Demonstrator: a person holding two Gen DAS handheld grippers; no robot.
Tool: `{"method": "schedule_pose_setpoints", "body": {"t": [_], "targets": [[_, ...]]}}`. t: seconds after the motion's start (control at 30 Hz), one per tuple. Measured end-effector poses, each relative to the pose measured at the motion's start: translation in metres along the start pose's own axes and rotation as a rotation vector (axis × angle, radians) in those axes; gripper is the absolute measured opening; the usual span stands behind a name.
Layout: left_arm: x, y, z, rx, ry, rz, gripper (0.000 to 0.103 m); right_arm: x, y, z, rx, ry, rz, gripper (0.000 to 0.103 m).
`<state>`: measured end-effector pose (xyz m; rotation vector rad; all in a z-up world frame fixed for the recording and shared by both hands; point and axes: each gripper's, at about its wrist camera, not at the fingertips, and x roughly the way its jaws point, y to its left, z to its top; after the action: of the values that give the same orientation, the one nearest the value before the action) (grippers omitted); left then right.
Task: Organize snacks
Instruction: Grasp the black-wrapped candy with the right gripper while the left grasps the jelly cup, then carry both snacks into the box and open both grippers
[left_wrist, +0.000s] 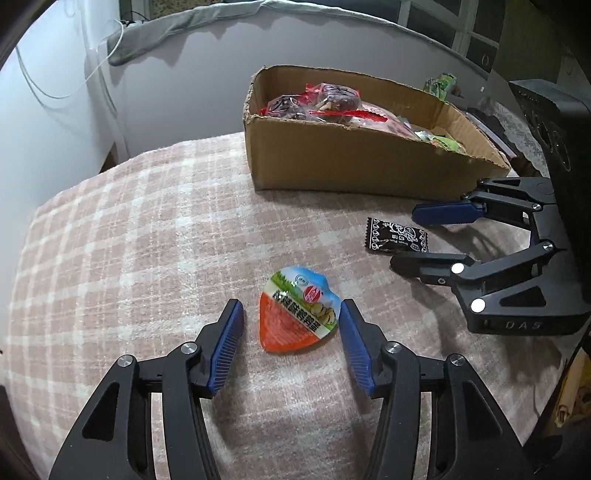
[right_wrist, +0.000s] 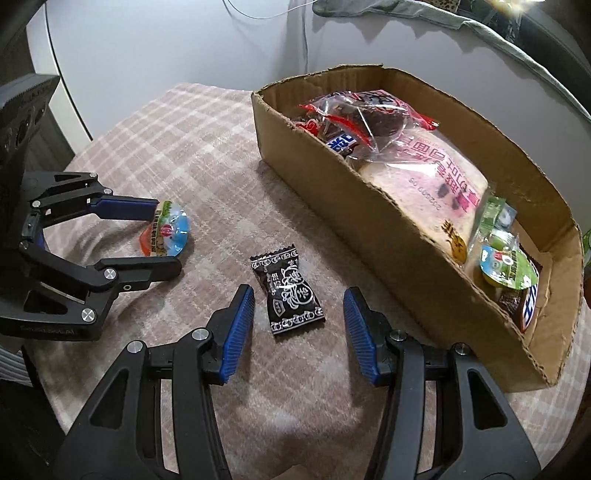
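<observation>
A jelly cup with an orange base and a blue-green lid (left_wrist: 301, 314) lies on the plaid cloth between the blue pads of my left gripper (left_wrist: 291, 306). That gripper is open; its right pad is at the cup's edge and its left pad stands clear. A black printed candy packet (right_wrist: 288, 295) lies flat between the pads of my right gripper (right_wrist: 299, 293), which is open and not touching it. Each gripper shows in the other's view: the right gripper (left_wrist: 406, 239) astride the packet (left_wrist: 397, 236), the left gripper (right_wrist: 168, 234) astride the cup (right_wrist: 170, 229).
A long cardboard box (right_wrist: 332, 192) holding several bagged snacks stands just behind both grippers, also seen as the box (left_wrist: 351, 162). The pink plaid cloth (left_wrist: 147, 240) covers the rounded tabletop. A green packet (left_wrist: 439, 83) lies beyond the box. A grey cloth (left_wrist: 155, 40) hangs at the back.
</observation>
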<state>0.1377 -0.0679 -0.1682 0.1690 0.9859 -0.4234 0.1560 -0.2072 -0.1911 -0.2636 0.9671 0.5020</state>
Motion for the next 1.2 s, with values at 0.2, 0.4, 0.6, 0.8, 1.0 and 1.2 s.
{"method": "schedule_pose_setpoints", "body": {"t": [0.2,0.4,0.6,0.8,1.0,1.2], "targets": [[-0.001,0.000,-0.001,0.002,-0.008,0.002,0.052,0.004,0.005,0.003,-0.010,0.002,-0.016,0.053],[-0.005,-0.008,-0.006,0.033,-0.023,0.018,0.041,0.005,0.008,0.004,-0.015,0.006,-0.010,0.038],[-0.005,-0.013,-0.009,0.051,-0.033,0.020,0.035,0.005,0.014,0.004,-0.021,0.008,-0.014,0.029],[-0.010,-0.004,-0.012,0.005,-0.045,-0.002,0.032,-0.001,0.014,-0.002,0.000,-0.001,-0.012,0.028],[-0.026,0.001,-0.012,-0.013,-0.081,-0.005,0.032,-0.013,0.010,-0.005,0.023,-0.027,-0.011,0.028],[-0.043,-0.006,-0.006,-0.004,-0.129,-0.009,0.032,-0.027,0.008,-0.009,0.040,-0.057,-0.014,0.028]]}}
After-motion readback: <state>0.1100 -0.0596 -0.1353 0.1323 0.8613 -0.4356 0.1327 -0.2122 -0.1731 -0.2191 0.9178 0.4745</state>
